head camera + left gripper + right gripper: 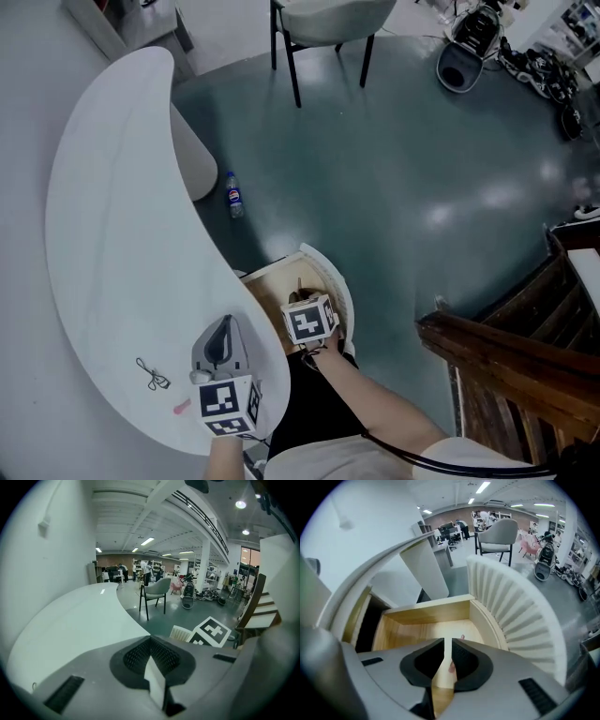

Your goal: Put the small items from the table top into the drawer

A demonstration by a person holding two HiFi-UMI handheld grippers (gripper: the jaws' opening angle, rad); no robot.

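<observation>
One pink item [462,637] in drawer [426,612]

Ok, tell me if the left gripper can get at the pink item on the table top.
Probably yes. The pink item lies on bare table beside the left gripper, nothing between them; the jaws point past it, so the gripper would need to draw back.

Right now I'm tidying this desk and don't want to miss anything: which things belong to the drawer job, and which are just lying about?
Job: open drawer; pink item inside it; black wire loop and pink piece on the white table.
Lying about: bottle on the floor; chair; wooden stairs; gear across the room.
</observation>
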